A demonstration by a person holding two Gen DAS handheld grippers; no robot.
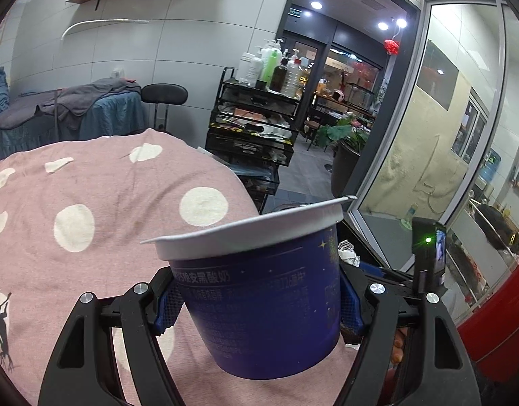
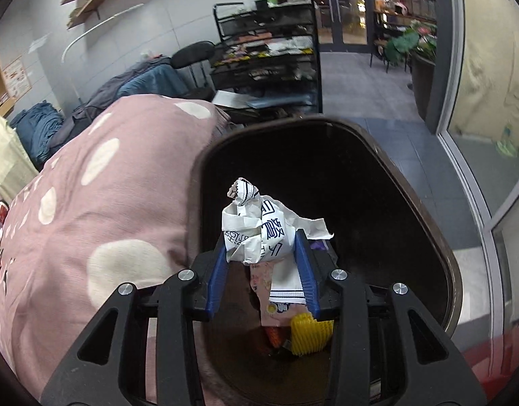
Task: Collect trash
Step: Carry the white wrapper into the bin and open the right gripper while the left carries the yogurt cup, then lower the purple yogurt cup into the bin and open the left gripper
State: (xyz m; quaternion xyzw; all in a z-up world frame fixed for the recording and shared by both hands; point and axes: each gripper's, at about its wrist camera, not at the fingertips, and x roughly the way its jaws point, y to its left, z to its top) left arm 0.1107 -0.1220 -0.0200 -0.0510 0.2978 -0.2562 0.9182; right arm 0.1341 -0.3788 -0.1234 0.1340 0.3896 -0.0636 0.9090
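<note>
My left gripper is shut on a dark blue yogurt cup with a white rim, held above the pink spotted bedding. My right gripper is shut on a crumpled white paper wrapper with dark print, held over the open mouth of a dark brown trash bin. Inside the bin lie a yellow ribbed piece, a pink wrapper and other scraps. The wrapper also peeks out behind the cup in the left wrist view.
A black mesh cart with bottles stands beyond the bed. A black stool and a blue-covered bed are at the back. A glass partition runs along the right. A red object is at the lower right.
</note>
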